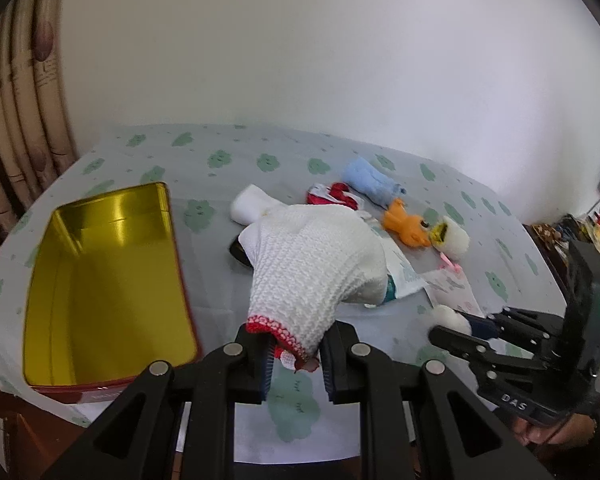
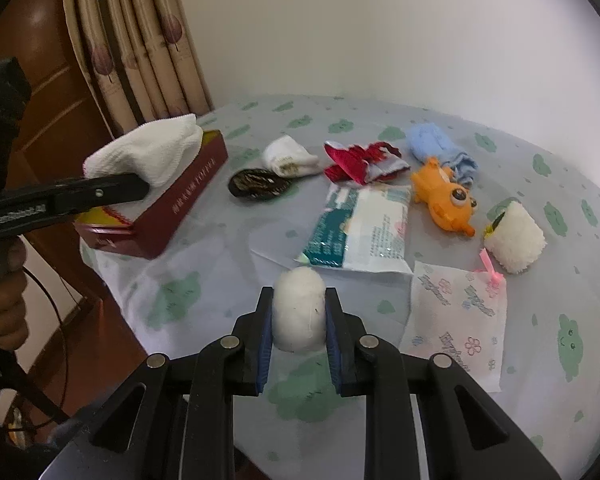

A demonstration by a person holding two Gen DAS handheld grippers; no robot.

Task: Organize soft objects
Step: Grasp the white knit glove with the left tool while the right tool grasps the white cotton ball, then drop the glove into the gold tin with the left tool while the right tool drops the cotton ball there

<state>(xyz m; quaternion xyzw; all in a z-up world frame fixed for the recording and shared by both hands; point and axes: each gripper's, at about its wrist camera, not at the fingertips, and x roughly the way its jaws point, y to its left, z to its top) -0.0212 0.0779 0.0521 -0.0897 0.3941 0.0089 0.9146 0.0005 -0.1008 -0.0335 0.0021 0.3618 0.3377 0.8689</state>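
The left tongs (image 1: 294, 350) gripped the limp knitted glove (image 1: 312, 264) by its red cuff, just right of the tin (image 1: 100, 280). The right tongs (image 2: 299, 320) pinched a light, squashy white ball (image 2: 299, 312) mid-body.

At the bottom centre, the left hand-held gripper (image 1: 294, 354) pinches the red-trimmed cuff of a white knit glove (image 1: 314, 268). An open gold-lined tin (image 1: 100, 280) sits at left on the desk (image 1: 220, 168). At lower right, the right hand-held gripper (image 1: 456, 324) clamps a white ball (image 1: 448, 317).
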